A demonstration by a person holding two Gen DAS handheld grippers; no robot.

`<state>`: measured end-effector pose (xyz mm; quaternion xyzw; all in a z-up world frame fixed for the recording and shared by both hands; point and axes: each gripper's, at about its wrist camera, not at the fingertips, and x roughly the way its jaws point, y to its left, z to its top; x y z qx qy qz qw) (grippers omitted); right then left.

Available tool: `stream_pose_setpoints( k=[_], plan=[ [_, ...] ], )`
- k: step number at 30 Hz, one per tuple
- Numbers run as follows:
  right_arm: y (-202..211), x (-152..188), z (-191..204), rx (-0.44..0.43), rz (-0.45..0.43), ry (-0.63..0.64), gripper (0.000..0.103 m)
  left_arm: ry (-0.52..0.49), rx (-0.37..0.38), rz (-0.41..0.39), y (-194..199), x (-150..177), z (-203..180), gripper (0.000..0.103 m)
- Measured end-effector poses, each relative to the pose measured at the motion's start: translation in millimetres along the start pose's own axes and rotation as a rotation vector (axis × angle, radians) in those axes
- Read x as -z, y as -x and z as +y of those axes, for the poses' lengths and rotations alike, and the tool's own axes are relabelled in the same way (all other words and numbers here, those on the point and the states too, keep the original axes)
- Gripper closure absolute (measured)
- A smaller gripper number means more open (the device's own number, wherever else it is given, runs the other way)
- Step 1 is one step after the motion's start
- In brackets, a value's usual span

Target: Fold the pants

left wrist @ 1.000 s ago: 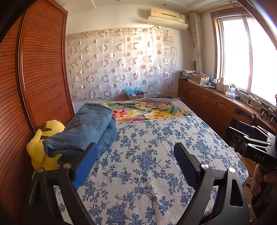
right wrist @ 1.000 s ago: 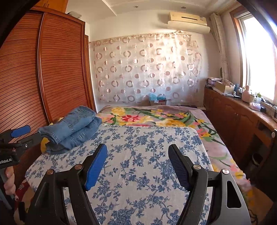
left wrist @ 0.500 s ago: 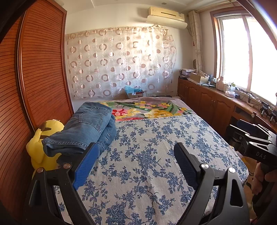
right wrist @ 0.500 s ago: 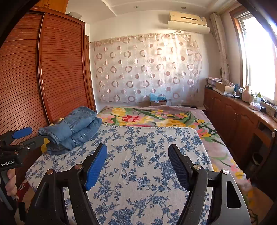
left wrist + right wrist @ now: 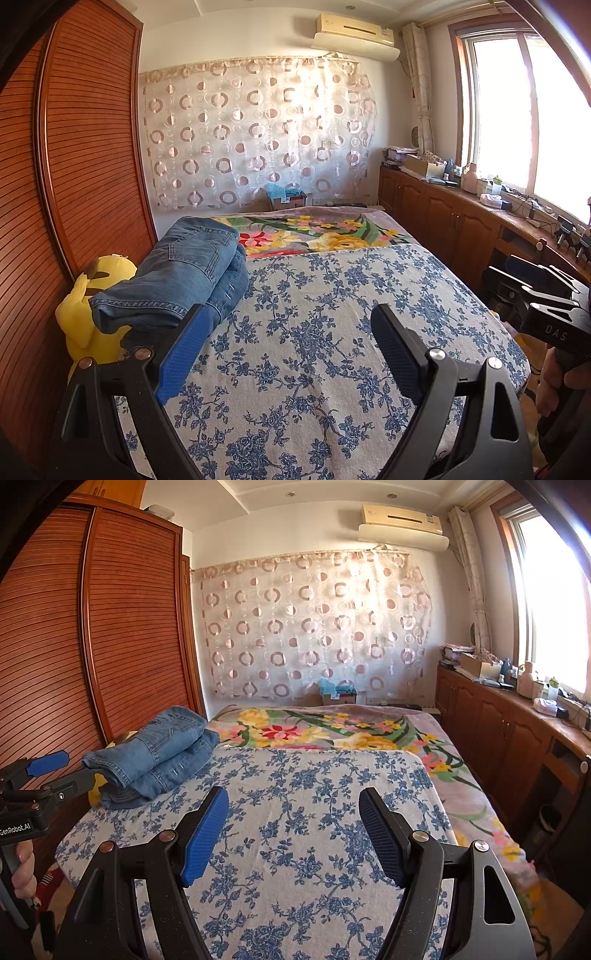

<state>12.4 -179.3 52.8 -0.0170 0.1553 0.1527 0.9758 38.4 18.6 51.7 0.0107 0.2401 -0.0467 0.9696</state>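
Folded blue jeans lie stacked at the left edge of the floral bedspread, mid-left of frame, beside a yellow plush toy. The left gripper and right gripper hover with jaws spread wide, holding nothing.

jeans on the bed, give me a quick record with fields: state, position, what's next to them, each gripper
jeans state: jeans folded into a compact stack
position: on the blue floral sheet, at the bed's left edge by the wooden wardrobe
beside: yellow plush toy between jeans and wardrobe
left gripper: left gripper open, holding nothing, apart from the jeans
right gripper: right gripper open, holding nothing, over bare sheet
task: fold looks finished
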Motion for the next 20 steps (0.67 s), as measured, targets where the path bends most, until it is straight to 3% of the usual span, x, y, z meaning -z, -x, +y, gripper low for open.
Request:
stream_pose_setpoints(
  k=[20],
  plan=[
    [-1.1, 0.9, 3.4, -0.003, 0.001, 0.004, 0.028, 0.0, -0.001, 0.0, -0.2, 0.7, 1.0, 0.014]
  ],
)
